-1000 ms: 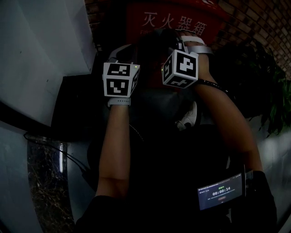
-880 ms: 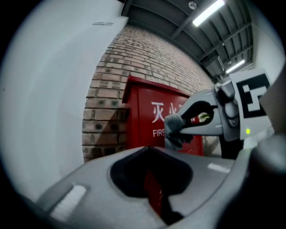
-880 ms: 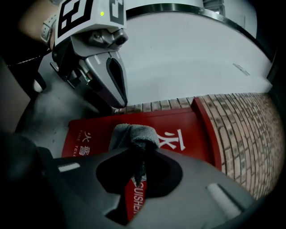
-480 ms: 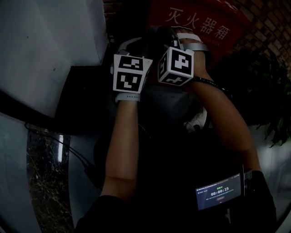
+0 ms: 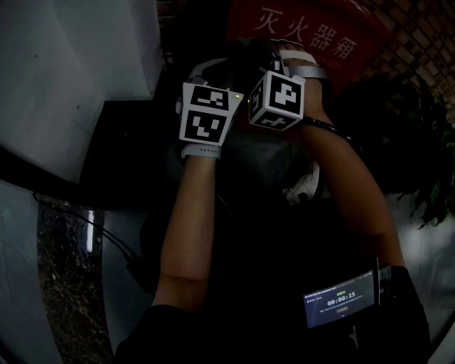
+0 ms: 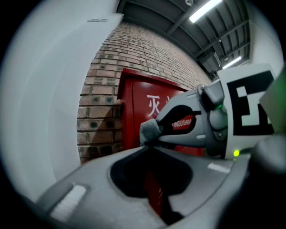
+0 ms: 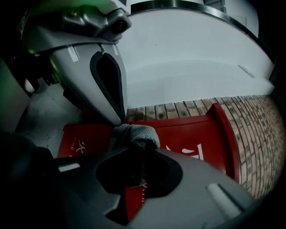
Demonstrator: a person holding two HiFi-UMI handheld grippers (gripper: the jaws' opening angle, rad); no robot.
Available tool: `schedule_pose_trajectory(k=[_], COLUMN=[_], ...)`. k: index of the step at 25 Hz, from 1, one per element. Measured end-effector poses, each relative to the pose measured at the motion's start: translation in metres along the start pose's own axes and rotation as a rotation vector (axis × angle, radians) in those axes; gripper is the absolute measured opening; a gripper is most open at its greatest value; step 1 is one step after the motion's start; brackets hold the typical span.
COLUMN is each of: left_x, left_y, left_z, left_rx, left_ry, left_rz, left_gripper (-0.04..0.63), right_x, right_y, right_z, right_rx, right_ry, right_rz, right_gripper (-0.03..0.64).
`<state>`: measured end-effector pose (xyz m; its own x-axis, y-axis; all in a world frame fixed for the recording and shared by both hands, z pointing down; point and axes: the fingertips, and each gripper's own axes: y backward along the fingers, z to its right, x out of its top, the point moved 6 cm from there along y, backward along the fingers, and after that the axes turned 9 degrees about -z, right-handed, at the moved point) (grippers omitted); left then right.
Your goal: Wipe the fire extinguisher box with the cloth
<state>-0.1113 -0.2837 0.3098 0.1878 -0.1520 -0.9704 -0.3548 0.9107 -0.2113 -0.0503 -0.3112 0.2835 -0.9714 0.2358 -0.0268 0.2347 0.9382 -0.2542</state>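
The left hand-held gripper, jaws together on nothing, sits just beside the right hand-held gripper, which is clamped on a grey cloth before the red fire extinguisher box against the brick wall.

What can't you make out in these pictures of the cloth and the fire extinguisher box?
- Head view: marker cubes and shadow hide the jaws of the left gripper and right gripper, and the cloth.
- Fire extinguisher box: top cut off by the head view's edge, lower part behind the grippers.
- Left gripper view: whether the shut left jaws pinch the cloth or only touch it.
- Arm screen, head view: print too small.
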Motion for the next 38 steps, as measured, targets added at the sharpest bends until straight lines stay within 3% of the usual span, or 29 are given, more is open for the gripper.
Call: schedule_pose_trajectory(k=[6, 27, 38], left_x=[0.011, 0.013, 0.009], left_y=[-0.002, -0.016, -0.016], left_z=[0.019, 0.069, 0.072], left_rx=[-0.039, -0.139, -0.162], left_ry=[-0.019, -0.089, -0.063], left_rz=[0.035, 0.022, 0.002], left_gripper=[0.003, 0.003, 0.003], right_x=[-0.034, -0.166, -0.223], right_y=[0.007, 0.026, 0.035], right_z=[0.001, -0.005, -0.008], right_rx=[0.004, 0.021, 0.033], right_ry=[-0.004, -0.036, -0.018], right_rz=[-0.048, -0.246, -0.344], right_gripper=[0.032, 0.032, 0.032])
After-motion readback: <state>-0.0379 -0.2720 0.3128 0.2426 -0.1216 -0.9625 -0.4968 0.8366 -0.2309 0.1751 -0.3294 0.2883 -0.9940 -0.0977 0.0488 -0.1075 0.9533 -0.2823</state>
